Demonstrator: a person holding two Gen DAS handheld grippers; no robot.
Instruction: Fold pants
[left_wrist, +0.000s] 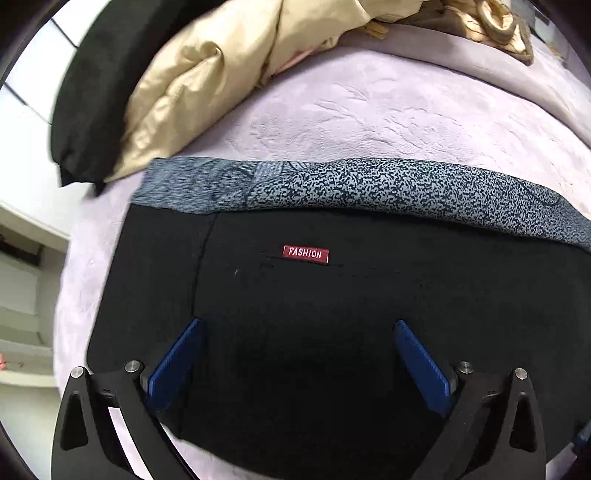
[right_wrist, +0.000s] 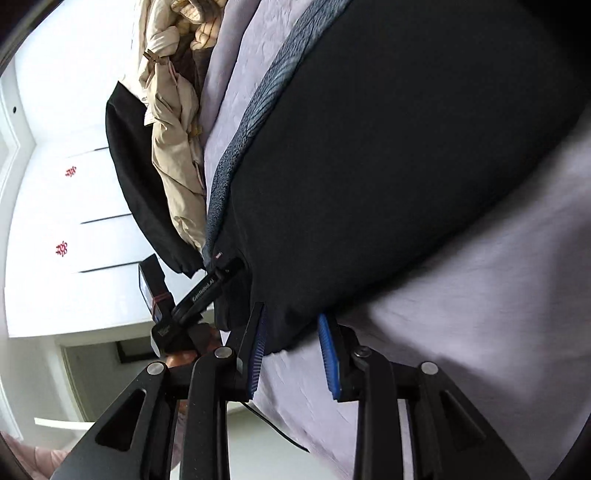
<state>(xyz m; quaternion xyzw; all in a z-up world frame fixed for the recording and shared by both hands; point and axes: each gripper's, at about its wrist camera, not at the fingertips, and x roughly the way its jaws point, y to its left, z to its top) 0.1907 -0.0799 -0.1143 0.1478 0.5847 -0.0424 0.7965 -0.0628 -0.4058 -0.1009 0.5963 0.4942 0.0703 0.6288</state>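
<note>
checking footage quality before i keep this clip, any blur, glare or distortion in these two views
Left wrist view: strong fisheye bulge bends the lilac bedspread; the black pants go nearly detailless, though the red label reads sharp; the left edge smears slightly. Right wrist view: rolled sideways, the white wardrobe is blown out, and the bedspread beside the right gripper is motion-blurred.

Black pants (left_wrist: 314, 314) lie folded flat on the lilac bedspread (left_wrist: 369, 110), red "FASHION" tag (left_wrist: 305, 253) up, speckled grey lining along the far edge.
</note>
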